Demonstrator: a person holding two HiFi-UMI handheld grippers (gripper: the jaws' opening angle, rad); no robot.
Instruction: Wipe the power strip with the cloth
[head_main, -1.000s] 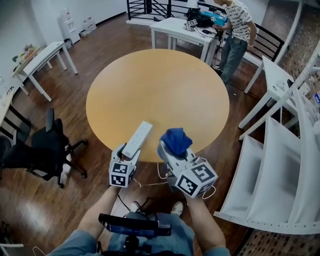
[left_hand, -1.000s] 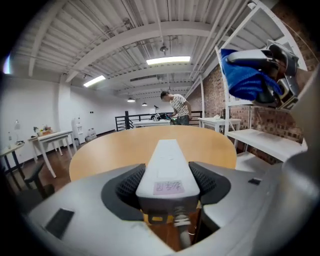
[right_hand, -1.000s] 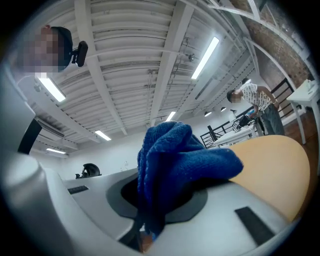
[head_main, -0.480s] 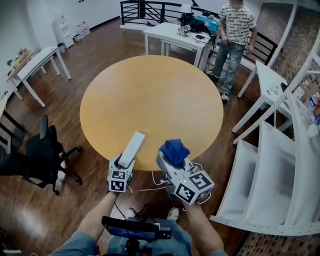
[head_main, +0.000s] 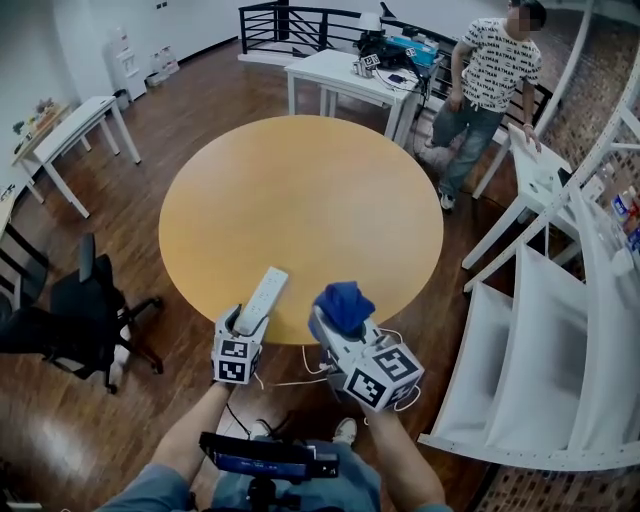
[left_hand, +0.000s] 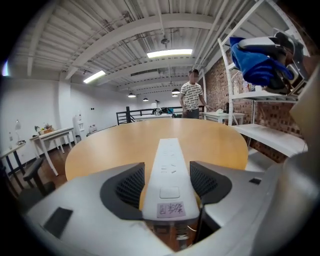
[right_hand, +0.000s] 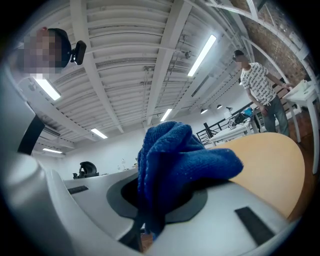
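A long white power strip (head_main: 258, 298) is clamped at its near end in my left gripper (head_main: 240, 328), and its far end reaches over the near edge of the round wooden table (head_main: 300, 200). In the left gripper view the power strip (left_hand: 169, 170) runs straight out between the two dark pads. A bunched blue cloth (head_main: 343, 303) is held in my right gripper (head_main: 335, 322), just right of the strip and apart from it. The cloth (right_hand: 175, 165) fills the jaws in the right gripper view. From the left gripper view the cloth (left_hand: 257, 62) hangs at upper right.
A person (head_main: 490, 90) stands at a white table (head_main: 345, 72) beyond the round one. White shelving (head_main: 560, 300) lines the right side. A black office chair (head_main: 75, 320) sits at the left, with another white table (head_main: 70, 125) beyond it.
The person at the back has stepped to the right. Both grippers hold nearly the same places as half a second ago, shifted slightly left in view.
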